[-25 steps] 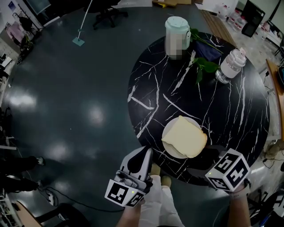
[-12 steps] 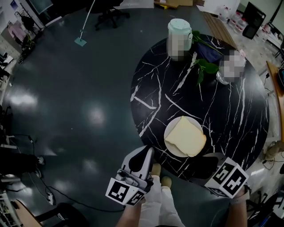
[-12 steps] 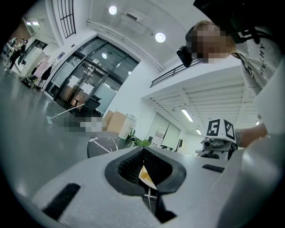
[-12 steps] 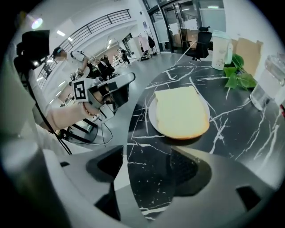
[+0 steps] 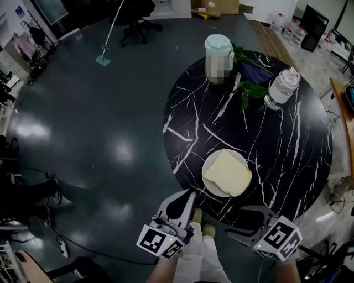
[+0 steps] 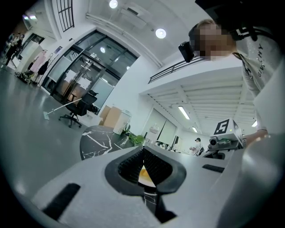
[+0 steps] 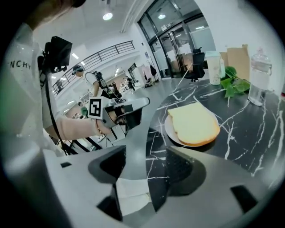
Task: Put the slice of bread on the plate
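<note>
A pale yellow slice of bread (image 5: 228, 172) lies flat on a white plate (image 5: 207, 178) near the front edge of the round black marble table (image 5: 287, 149). My left gripper (image 5: 186, 194) hangs just off the table's edge, left of the plate, shut with nothing in it. The right gripper (image 5: 235, 221) is open and empty, below the plate and off the table's rim. In the right gripper view the bread (image 7: 193, 122) on its plate (image 7: 168, 130) lies ahead of my right gripper (image 7: 144, 167), apart from it. The left gripper view shows my left gripper (image 6: 143, 153) with its pads together.
At the table's far side stand a lidded jug (image 5: 218, 50) and a clear water bottle (image 5: 281, 88), with a green leafy stem (image 5: 249, 88) between them. An office chair (image 5: 135, 16) and a mop (image 5: 105, 41) stand on the grey floor beyond. The person's shoes (image 5: 199, 218) show between the grippers.
The right gripper has drawn back from the plate toward the person and now sits off the table's edge. The bread stays on the plate. The left gripper has barely moved.
</note>
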`<state>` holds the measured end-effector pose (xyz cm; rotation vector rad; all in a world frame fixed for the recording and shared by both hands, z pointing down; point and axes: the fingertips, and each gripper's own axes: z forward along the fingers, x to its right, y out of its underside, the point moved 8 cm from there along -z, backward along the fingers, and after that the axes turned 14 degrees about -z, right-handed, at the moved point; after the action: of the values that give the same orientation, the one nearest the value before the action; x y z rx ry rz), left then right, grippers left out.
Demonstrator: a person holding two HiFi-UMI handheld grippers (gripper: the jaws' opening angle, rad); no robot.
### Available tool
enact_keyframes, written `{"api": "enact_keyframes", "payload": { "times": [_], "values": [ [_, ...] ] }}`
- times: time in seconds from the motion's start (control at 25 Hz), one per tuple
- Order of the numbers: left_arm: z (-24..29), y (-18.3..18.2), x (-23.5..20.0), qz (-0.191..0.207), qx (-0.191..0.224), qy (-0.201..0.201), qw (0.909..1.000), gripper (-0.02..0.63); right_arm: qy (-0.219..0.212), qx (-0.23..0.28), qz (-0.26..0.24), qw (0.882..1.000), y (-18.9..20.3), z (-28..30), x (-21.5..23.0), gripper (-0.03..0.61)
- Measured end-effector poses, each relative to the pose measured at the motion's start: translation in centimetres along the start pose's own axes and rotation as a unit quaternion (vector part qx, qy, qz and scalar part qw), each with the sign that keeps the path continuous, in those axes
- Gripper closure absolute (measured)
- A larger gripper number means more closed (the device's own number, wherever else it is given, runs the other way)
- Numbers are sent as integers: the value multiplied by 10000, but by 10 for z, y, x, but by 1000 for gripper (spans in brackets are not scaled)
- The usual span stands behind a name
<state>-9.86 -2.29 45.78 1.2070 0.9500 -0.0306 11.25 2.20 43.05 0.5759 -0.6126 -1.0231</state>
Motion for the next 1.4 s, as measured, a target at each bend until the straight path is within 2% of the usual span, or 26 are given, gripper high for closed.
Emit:
{"api": "enact_keyframes", "payload": {
  "times": [0.12,0.24,0.32,0.44,0.56,0.64,1.12,1.4],
  "values": [
    [1,7,7,-53,-93,91,9999,607,286,473,-121,9984,-3,-5,-5,424],
    [3,17,14,-40,-213,211,9995,606,531,1002,-336,9930,-15,-7,-12,487],
    [5,22,18,78,-277,275,9992,607,754,1337,-439,9872,-20,-7,-15,503],
    [4,25,26,195,-284,326,9989,607,1073,1817,-358,9768,-25,-10,-18,537],
    [3,27,34,199,-315,405,9985,607,1205,2236,-115,9671,-28,-17,-18,554],
    [4,27,40,196,-339,489,9980,607,1261,2379,-131,9630,-26,-23,-17,563],
    [3,2,95,207,-475,894,9946,607,1536,2627,202,9523,-30,-61,-30,568],
    [-14,-6,120,344,-666,1052,9916,607,1450,2696,153,9519,-40,-81,-53,569]
  ]
}}
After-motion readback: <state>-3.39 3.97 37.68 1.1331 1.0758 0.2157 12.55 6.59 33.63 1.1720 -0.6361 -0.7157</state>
